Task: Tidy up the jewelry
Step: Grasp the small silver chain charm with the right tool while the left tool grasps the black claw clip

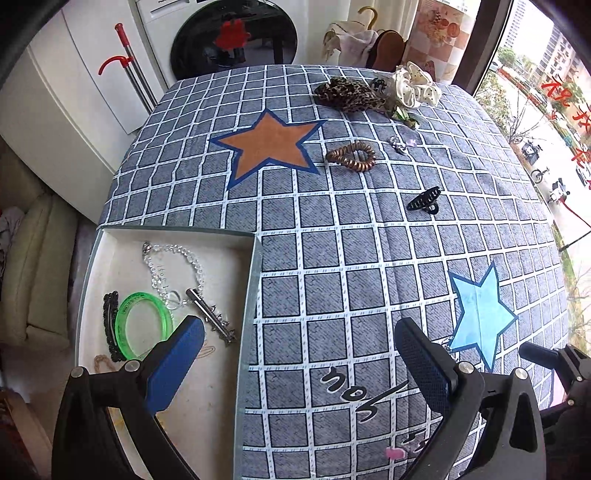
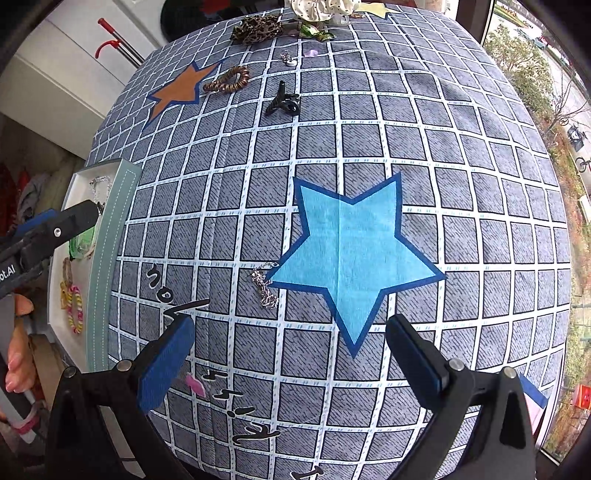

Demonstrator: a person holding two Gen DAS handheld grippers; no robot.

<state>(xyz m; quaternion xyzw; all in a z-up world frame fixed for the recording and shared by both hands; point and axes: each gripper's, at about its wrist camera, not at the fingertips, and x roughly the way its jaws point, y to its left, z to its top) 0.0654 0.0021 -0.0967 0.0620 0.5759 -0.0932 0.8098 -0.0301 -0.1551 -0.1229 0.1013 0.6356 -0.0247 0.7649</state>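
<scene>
A white tray (image 1: 255,280) at the table's left edge holds a clear bead bracelet (image 1: 173,266), a green bangle (image 1: 142,323), a silver clip (image 1: 210,315) and a black clip (image 1: 110,325). My left gripper (image 1: 299,354) is open and empty, straddling the tray's right wall. My right gripper (image 2: 291,354) is open and empty above the cloth, just short of a silver chain (image 2: 265,286) lying by the blue star (image 2: 351,254). On the cloth farther off lie a brown coil hair tie (image 1: 351,156), a black claw clip (image 1: 424,201) and a small silver piece (image 1: 397,143).
A leopard scrunchie (image 1: 349,94) and a cream scrunchie (image 1: 415,85) lie at the table's far edge. A small pink piece (image 2: 195,384) lies near my right gripper's left finger. A washing machine (image 1: 221,33) stands behind the table, a window to the right.
</scene>
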